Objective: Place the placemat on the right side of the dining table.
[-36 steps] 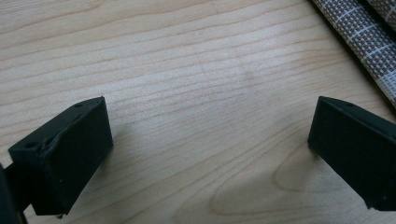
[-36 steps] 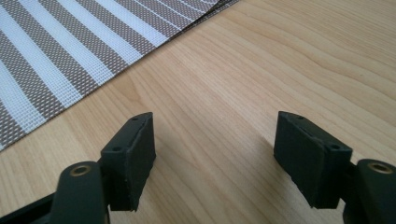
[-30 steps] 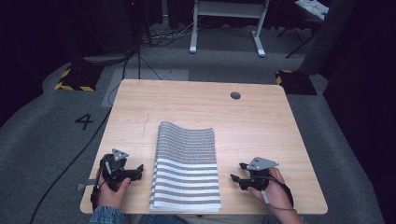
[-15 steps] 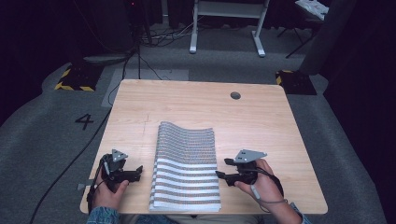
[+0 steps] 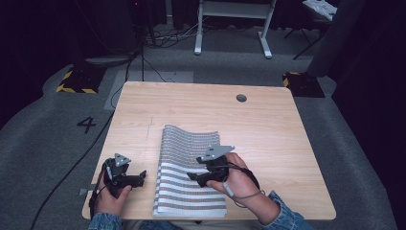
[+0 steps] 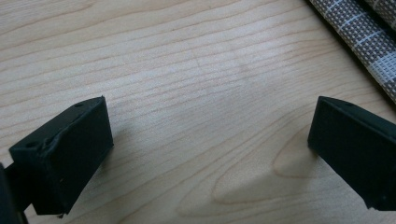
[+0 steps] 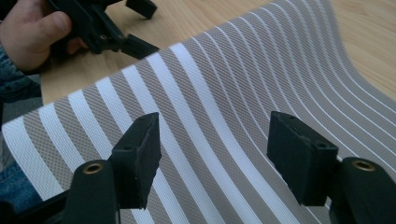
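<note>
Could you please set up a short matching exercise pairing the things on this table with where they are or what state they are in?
Things:
1. striped mat
2. left tool
3. right tool
4. round hole

Places or states:
A. open above the stripes
B. far right part of the table
C. open over bare wood, left of the mat
D. lying at the near middle

Pairs: 1-D, 2-C, 3-A, 4-B

- A striped mat [image 5: 187, 172] of woven fabric, grey and white, lies on the wooden table [image 5: 287, 129], near its front edge and a little left of the middle.
- Its stripes run across it, broad at the near end and thin toward the far end.
- The near part lies flat; the far end [image 7: 299, 51] bulges upward in a soft curve.
- Its near edge reaches the table's front edge.
</note>
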{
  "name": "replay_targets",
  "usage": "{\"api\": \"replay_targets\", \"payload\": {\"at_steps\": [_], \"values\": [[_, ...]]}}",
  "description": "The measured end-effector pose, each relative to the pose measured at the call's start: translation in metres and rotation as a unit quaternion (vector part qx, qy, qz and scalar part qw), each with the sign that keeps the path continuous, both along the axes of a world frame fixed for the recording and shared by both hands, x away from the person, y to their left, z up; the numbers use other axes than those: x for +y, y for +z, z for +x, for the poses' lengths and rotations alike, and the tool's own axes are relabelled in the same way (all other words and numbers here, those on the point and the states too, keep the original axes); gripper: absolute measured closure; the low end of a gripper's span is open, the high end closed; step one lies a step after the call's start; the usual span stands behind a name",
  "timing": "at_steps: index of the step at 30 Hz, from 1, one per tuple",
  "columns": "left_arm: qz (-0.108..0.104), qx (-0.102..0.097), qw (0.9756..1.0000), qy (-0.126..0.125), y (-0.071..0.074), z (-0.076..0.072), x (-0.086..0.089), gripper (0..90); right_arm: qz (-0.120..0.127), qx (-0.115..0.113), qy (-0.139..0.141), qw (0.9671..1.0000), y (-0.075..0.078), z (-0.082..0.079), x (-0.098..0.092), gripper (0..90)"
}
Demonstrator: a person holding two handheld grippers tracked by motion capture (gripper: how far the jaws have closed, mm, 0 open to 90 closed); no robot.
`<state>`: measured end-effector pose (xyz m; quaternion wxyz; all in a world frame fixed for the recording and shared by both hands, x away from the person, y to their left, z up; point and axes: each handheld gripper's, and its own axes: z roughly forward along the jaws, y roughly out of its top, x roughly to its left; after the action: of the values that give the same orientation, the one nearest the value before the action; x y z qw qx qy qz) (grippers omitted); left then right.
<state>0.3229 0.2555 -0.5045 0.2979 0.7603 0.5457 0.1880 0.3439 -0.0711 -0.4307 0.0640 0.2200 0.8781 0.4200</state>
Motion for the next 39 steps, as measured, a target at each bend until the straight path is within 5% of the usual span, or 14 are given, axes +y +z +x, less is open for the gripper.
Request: {"api": "replay_targets", "payload": {"at_steps": [8,15,18,25,34,39], "values": [[-0.001,0.0,1.0,0.0,0.0,0.001,0.0,0.0,-0.003,-0.004,0.026,0.9997,-0.001,-0.002,0.055,33.5],[0.001,0.001,1.0,0.0,0.0,0.001,-0.001,0.0,-0.006,-0.01,0.009,0.9999,-0.007,-0.004,0.086,29.5],[0.0,-0.001,1.0,0.001,0.0,0.001,-0.001,0.0,-0.028,-0.027,0.008,0.9992,-0.01,-0.005,0.095,29.4],[-0.001,0.0,1.0,0.0,0.0,0.0,-0.001,0.1,-0.068,-0.028,-0.022,0.997,-0.02,-0.007,0.109,27.6],[-0.001,-0.001,1.0,0.002,0.0,0.0,-0.001,0.1,-0.071,-0.008,-0.031,0.997,-0.034,-0.005,0.113,24.4],[0.0,-0.001,1.0,0.001,0.0,0.0,-0.001,0.0,-0.068,0.02,-0.02,0.9973,-0.037,-0.003,0.112,36.7]]}}
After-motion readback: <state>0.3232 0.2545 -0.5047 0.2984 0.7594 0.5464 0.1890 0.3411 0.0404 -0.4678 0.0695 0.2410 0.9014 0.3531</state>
